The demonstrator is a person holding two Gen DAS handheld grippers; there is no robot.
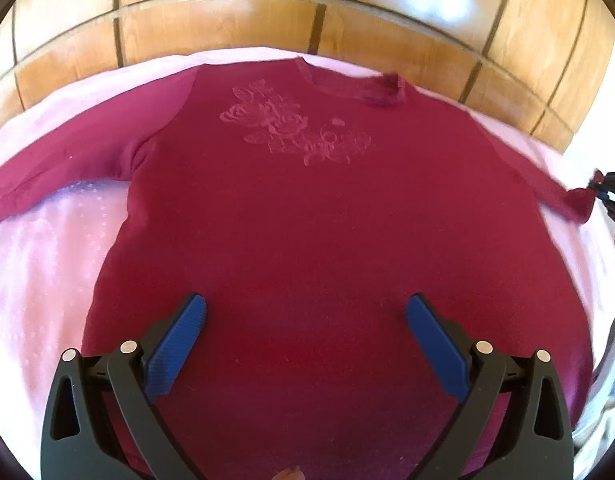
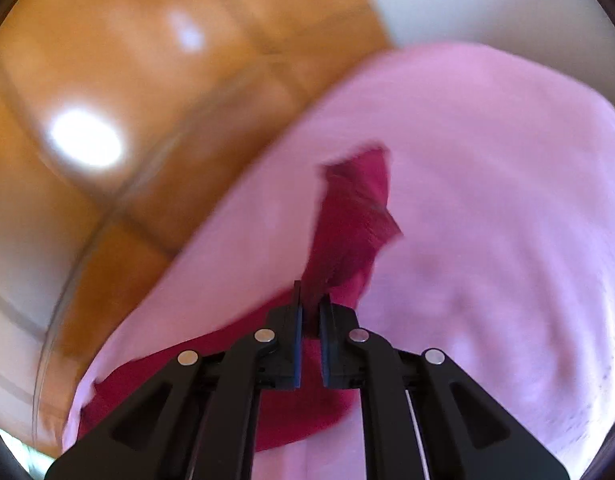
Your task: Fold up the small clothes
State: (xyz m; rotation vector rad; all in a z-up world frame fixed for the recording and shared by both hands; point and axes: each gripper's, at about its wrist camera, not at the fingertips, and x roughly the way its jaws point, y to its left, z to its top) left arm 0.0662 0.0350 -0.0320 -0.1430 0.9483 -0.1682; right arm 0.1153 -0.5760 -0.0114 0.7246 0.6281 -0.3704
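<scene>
A dark red long-sleeved top with a pale flower print lies flat, front up, on a pink bedsheet. Its neckline points toward the headboard. My left gripper hovers over the lower body of the top, jaws wide open with nothing between the blue pads. The right gripper is shut on the end of the right sleeve, whose cuff flaps up past the fingertips. From the left wrist view that sleeve end shows at the far right edge, pinched by the right gripper.
A glossy wooden headboard runs along the far side of the bed. The pink bedsheet spreads out to the right of the held sleeve. The left sleeve stretches out to the left edge of the bed.
</scene>
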